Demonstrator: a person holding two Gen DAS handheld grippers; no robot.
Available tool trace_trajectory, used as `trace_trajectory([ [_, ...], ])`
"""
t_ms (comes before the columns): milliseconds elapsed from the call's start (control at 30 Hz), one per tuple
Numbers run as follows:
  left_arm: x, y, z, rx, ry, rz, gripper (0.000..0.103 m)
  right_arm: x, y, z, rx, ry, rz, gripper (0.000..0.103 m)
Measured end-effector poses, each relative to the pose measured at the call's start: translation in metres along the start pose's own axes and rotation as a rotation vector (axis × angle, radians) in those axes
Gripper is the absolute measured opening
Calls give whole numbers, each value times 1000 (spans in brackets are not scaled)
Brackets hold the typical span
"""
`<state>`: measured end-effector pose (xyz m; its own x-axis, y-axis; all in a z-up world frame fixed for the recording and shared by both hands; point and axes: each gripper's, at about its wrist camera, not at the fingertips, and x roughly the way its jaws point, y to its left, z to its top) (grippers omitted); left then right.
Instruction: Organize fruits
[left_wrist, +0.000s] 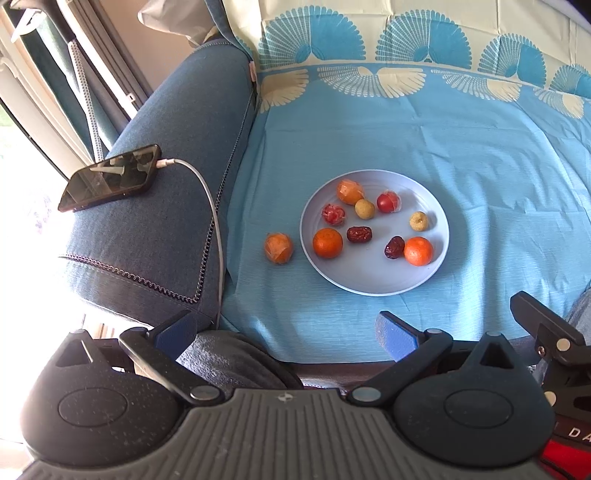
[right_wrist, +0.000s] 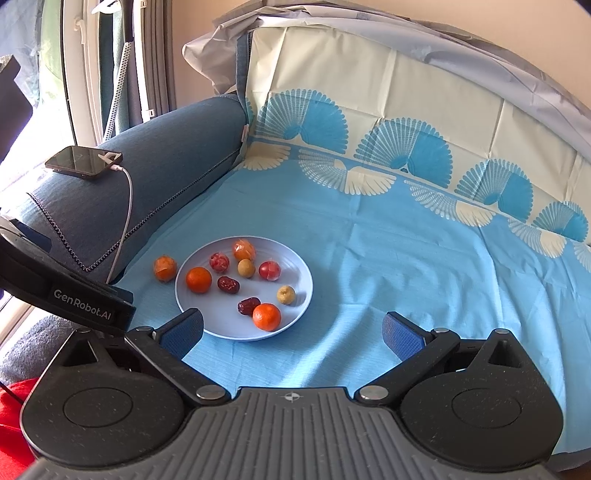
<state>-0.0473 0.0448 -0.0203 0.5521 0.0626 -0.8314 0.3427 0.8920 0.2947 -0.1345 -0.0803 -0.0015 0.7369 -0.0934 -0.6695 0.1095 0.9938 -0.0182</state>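
A blue cloth (left_wrist: 424, 147) covers the sofa seat; on it lie a plate (left_wrist: 369, 280) and, just beside it, a wrapped orange fruit (left_wrist: 278, 248).

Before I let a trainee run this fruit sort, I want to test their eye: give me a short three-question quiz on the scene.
1. True or false: every fruit lies on the plate.
2. How many dark red dates are on the plate?
3. The phone lies on: A) the blue cloth, B) the sofa armrest, C) the plate.

Key:
1. False: one wrapped orange fruit sits on the cloth beside the plate.
2. Two.
3. B, the armrest.
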Motion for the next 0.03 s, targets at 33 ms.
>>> trace_trajectory([
  [33,0,0,0,-1,1,0,103,0,0,0,-1,-1,1,102],
])
